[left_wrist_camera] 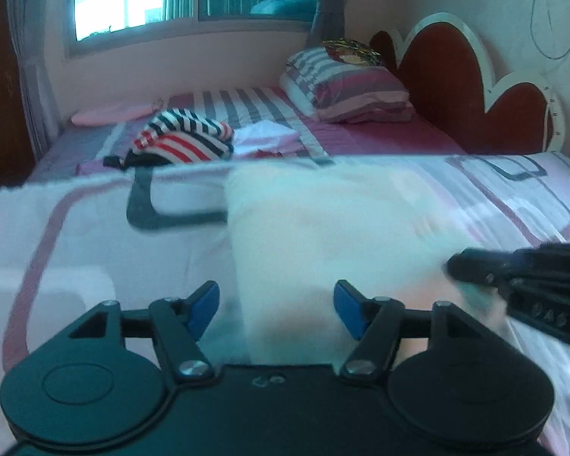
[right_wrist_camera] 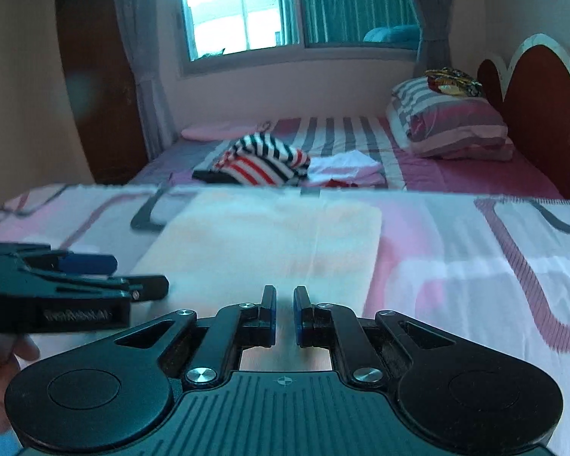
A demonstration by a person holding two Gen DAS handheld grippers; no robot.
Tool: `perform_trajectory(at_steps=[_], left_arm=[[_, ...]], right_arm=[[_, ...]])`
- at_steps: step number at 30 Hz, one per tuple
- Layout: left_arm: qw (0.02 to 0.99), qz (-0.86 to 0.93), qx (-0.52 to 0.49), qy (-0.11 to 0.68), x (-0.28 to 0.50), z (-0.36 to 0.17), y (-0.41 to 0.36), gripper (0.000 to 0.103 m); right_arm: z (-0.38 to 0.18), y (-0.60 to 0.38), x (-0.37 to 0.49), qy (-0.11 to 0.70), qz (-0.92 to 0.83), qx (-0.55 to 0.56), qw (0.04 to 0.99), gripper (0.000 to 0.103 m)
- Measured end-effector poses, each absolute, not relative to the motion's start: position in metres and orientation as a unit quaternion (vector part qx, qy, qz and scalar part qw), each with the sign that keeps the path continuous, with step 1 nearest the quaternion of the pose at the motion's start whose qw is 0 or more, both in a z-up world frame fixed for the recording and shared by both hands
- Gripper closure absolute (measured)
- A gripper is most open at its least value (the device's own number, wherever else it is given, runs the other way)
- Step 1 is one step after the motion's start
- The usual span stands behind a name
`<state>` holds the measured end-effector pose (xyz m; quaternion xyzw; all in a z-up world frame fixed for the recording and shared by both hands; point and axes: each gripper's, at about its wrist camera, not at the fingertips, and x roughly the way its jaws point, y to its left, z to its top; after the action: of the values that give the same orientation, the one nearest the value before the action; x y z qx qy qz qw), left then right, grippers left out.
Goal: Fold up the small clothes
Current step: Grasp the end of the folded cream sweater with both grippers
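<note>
A small pale cream garment (left_wrist_camera: 323, 224) lies flat on the pink patterned sheet, in front of both grippers; it also shows in the right wrist view (right_wrist_camera: 269, 239). My left gripper (left_wrist_camera: 276, 309) is open, its blue pads apart over the garment's near edge, holding nothing. My right gripper (right_wrist_camera: 284, 315) has its jaws nearly closed with a narrow gap, above the garment's near edge; whether cloth is pinched is not visible. Each gripper appears in the other's view: the right one (left_wrist_camera: 513, 285) at the right, the left one (right_wrist_camera: 76, 285) at the left.
A striped red, white and navy garment (left_wrist_camera: 186, 136) and folded white and pink clothes (left_wrist_camera: 266, 136) lie further back on the bed. Striped pillows (left_wrist_camera: 349, 87) rest against the red headboard (left_wrist_camera: 456, 87). A window and curtains are behind.
</note>
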<state>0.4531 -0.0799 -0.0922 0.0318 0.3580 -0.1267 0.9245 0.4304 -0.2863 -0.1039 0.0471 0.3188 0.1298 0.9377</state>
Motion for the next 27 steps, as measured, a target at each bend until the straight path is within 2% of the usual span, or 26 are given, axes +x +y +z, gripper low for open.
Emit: perform_trajectory(at_steps=[1,3,8,13,14,16,17,18,19,20,21,23,24,25,27], left_arm=[[0.921,-0.125,0.027,0.368,0.447,-0.098,-0.079,0.028],[0.915,-0.124,0.016,0.382,0.433,-0.109,-0.077,0.028],[0.917,-0.119,0.0,0.38,0.396,-0.115,-0.065,0.028],[0.918,-0.117,0.006,0.379,0.4,-0.106,-0.065,0.027],[0.922,-0.113,0.01,0.371,0.402,-0.102,-0.064,0.025],[0.925,-0.107,0.018,0.364,0.411,-0.097,-0.062,0.012],[0.927,-0.104,0.017,0.361,0.415,-0.095,-0.06,0.012],[0.928,-0.102,0.014,0.359,0.42,-0.093,-0.058,0.012],[0.927,-0.103,0.01,0.359,0.425,-0.091,-0.056,0.012],[0.927,-0.103,0.005,0.361,0.43,-0.09,-0.053,0.012],[0.927,-0.101,0.002,0.362,0.434,-0.09,-0.051,0.012],[0.924,-0.113,-0.01,0.365,0.44,-0.089,-0.047,0.012],[0.921,-0.123,-0.023,0.369,0.444,-0.09,-0.044,0.017],[0.916,-0.137,-0.041,0.374,0.449,-0.091,-0.041,0.02],[0.902,-0.162,-0.089,0.389,0.461,-0.096,-0.034,0.022]], right_arm=[[-0.11,-0.285,0.427,0.329,0.134,0.046,0.934,0.095],[-0.125,-0.283,0.418,0.346,0.13,0.042,0.928,0.095],[-0.114,-0.289,0.381,0.329,0.133,0.075,0.932,0.095],[-0.123,-0.286,0.375,0.354,0.143,0.068,0.922,0.095],[-0.117,-0.29,0.378,0.355,0.14,0.085,0.92,0.094],[-0.107,-0.301,0.379,0.34,0.13,0.114,0.925,0.094],[-0.103,-0.306,0.383,0.335,0.123,0.124,0.926,0.094],[-0.101,-0.312,0.388,0.334,0.118,0.136,0.925,0.086],[-0.1,-0.32,0.393,0.333,0.111,0.152,0.924,0.05],[-0.1,-0.328,0.398,0.333,0.101,0.168,0.922,0.029],[-0.1,-0.335,0.402,0.328,0.093,0.181,0.922,0.018],[-0.1,-0.348,0.41,0.323,0.107,0.202,0.918,0.018],[-0.1,-0.353,0.412,0.326,0.109,0.212,0.915,0.019],[-0.101,-0.359,0.413,0.33,0.115,0.225,0.91,0.025],[-0.105,-0.368,0.422,0.338,0.125,0.253,0.898,0.027]])
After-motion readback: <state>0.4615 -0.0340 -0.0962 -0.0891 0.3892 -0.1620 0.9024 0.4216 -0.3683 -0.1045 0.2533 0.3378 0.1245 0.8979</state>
